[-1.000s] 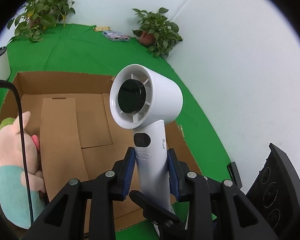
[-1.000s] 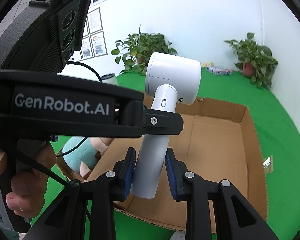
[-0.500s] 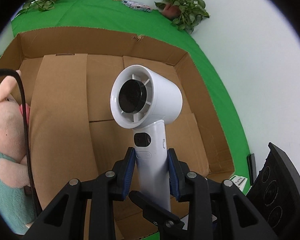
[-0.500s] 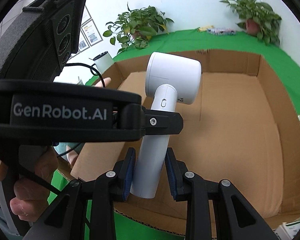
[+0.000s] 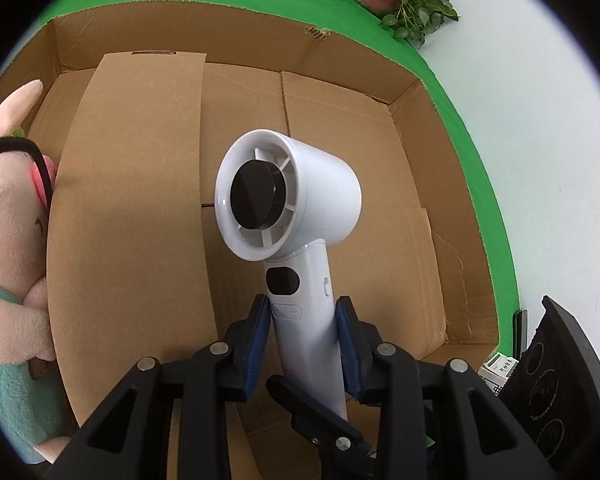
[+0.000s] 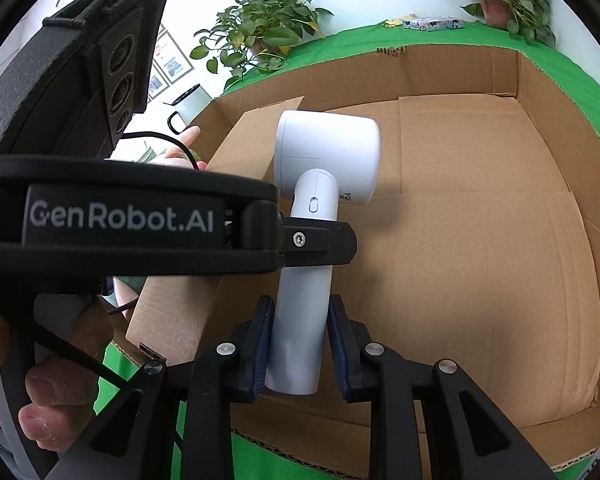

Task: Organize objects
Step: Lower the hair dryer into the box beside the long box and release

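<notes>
Sinking together, both claws have brought the white handheld fan (image 5: 288,200) down from above the rim of the cardboard box (image 6: 480,240) until it hangs inside the box's opening; a second ago green cloth and potted plants filled the view beyond the fan's head, and now brown cardboard does on every side. The left claw (image 5: 302,340) has its blue pads closed against the fan's handle just below the little dark display, with the round head standing up and away from the fingertips. The right claw (image 6: 298,344) is clamped about as tight as it goes on the lower end of the same handle, below the left claw's crossing finger. So the fan is carried by two grips at once, upright, not yet resting on anything I can see.

Ahead of and beneath the claws lies the box floor, with a loose cardboard flap (image 5: 132,200) off to the left claw's left side. Further left again a plush toy (image 5: 8,240) leans at the box wall, a black cable (image 5: 28,156) draped over it.

Judging by this, the carry is nearly over: what remains is to lower the fan onto the bare floor to the right of the flap, then let go. Tipping on release looks the main risk, since the head is heavy.
</notes>
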`<state>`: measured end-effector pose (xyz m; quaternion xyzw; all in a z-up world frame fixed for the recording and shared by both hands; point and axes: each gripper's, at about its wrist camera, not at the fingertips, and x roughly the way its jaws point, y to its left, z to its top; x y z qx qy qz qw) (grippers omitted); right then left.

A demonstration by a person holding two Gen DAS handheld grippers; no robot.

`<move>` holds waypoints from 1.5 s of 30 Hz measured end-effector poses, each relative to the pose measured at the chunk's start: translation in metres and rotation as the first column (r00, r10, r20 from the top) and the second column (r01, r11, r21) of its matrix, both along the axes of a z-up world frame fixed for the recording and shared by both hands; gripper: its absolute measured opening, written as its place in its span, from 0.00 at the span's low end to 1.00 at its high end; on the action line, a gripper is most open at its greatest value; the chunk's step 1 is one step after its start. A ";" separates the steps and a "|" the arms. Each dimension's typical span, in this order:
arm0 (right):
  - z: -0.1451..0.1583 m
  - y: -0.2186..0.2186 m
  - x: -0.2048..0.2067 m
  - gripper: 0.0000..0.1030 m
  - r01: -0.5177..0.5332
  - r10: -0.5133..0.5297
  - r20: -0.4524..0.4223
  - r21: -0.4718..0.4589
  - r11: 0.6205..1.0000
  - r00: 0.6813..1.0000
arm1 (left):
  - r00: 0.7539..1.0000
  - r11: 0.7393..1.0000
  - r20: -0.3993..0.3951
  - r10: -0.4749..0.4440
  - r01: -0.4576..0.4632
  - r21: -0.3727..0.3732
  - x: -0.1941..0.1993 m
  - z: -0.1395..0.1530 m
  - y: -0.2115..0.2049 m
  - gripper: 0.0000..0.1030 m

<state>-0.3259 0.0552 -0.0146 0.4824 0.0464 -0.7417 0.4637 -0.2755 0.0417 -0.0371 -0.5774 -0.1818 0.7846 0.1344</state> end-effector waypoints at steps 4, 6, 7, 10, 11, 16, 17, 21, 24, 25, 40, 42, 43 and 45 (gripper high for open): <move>0.001 -0.007 -0.005 0.22 -0.001 0.001 0.000 0.014 1.000 1.000 | 1.000 1.000 0.014 0.012 -0.012 -0.003 0.002 0.001 -0.001 0.32; -0.002 -0.009 -0.007 0.23 0.010 -0.010 0.004 0.032 0.999 1.000 | 1.000 1.000 0.014 0.011 -0.011 0.008 0.007 0.001 -0.003 0.32; -0.003 -0.010 -0.008 0.24 0.015 -0.015 0.001 0.039 0.999 1.000 | 1.000 1.000 0.010 0.012 -0.012 0.012 0.012 0.003 -0.006 0.32; -0.004 -0.013 -0.009 0.24 0.015 -0.014 -0.008 0.043 0.999 1.000 | 1.000 0.999 0.002 0.017 -0.017 0.028 0.020 0.007 -0.011 0.32; -0.004 -0.014 -0.010 0.24 0.015 -0.014 -0.010 0.045 0.999 1.000 | 1.000 0.999 -0.001 0.021 -0.021 0.033 0.021 0.009 -0.013 0.32; -0.008 -0.022 -0.011 0.27 0.004 -0.003 -0.002 0.062 0.998 1.000 | 0.999 0.999 -0.042 0.034 -0.033 0.034 0.034 0.020 -0.025 0.32; -0.009 -0.025 -0.011 0.27 -0.001 0.001 -0.002 0.065 0.998 1.000 | 0.998 0.999 -0.053 0.036 -0.035 0.034 0.037 0.022 -0.029 0.32; -0.010 -0.036 -0.006 0.27 -0.023 0.024 -0.002 0.057 0.998 1.000 | 0.996 0.999 -0.084 0.044 -0.042 0.017 0.047 0.026 -0.039 0.32; -0.010 -0.040 0.000 0.27 -0.031 0.032 -0.019 0.063 0.998 0.999 | 0.995 0.999 -0.093 0.038 -0.035 0.028 0.050 0.024 -0.043 0.32; -0.010 -0.041 0.000 0.27 -0.028 0.029 -0.021 0.058 0.998 0.999 | 0.995 0.999 -0.097 0.034 -0.031 0.028 0.050 0.024 -0.044 0.32; -0.009 -0.042 0.019 0.27 -0.001 0.007 -0.048 0.124 0.992 0.999 | 0.993 0.999 -0.109 0.036 -0.032 0.044 0.053 0.024 -0.052 0.32; -0.009 -0.042 0.021 0.28 0.005 0.001 -0.048 0.131 0.991 0.999 | 0.993 0.999 -0.110 0.039 -0.035 0.038 0.053 0.025 -0.051 0.32; -0.008 -0.040 0.023 0.29 0.009 -0.002 -0.048 0.134 0.991 0.999 | 0.993 0.999 -0.110 0.039 -0.035 0.038 0.053 0.025 -0.051 0.32; -0.008 -0.042 0.025 0.30 0.015 -0.008 -0.050 0.142 0.990 0.999 | 0.993 0.999 -0.111 0.040 -0.036 0.036 0.054 0.025 -0.051 0.32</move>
